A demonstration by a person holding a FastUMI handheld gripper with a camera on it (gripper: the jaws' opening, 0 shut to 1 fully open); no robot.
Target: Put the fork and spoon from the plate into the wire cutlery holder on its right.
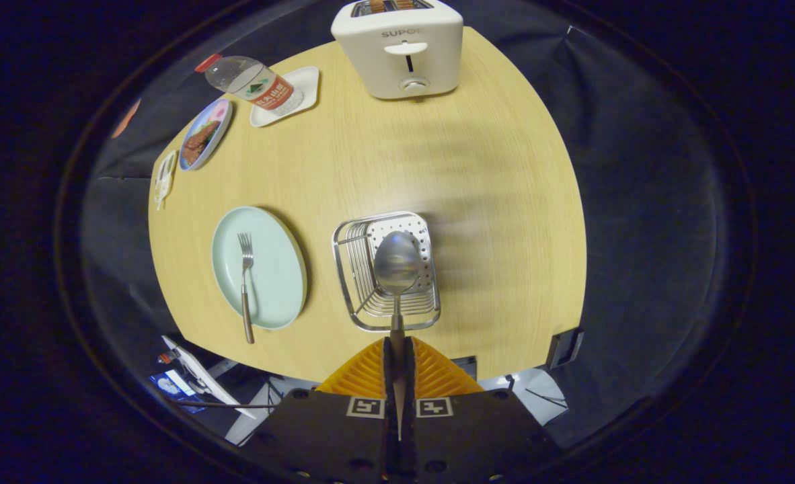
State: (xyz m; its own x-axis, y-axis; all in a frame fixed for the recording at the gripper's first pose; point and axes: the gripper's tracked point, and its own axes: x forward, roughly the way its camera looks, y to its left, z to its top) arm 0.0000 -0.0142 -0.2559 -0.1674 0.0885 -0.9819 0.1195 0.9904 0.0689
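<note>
The tongs pinch the spoon by its handle, bowl hanging over the wire cutlery holder, ready to drop in. The fork waits on the plate.

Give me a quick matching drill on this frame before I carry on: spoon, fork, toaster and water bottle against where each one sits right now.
Things:
1. shiny metal spoon
2. metal fork with brown handle
3. white two-slot toaster
4. clear plastic water bottle with red cap

Places:
A. lying on the small white tray
B. resting on the pale green round plate
C. clamped in the hand-held gripper, its bowl over the wire cutlery holder
D. at the far edge of the wooden table

Pairs: 1-C, 2-B, 3-D, 4-A
</note>
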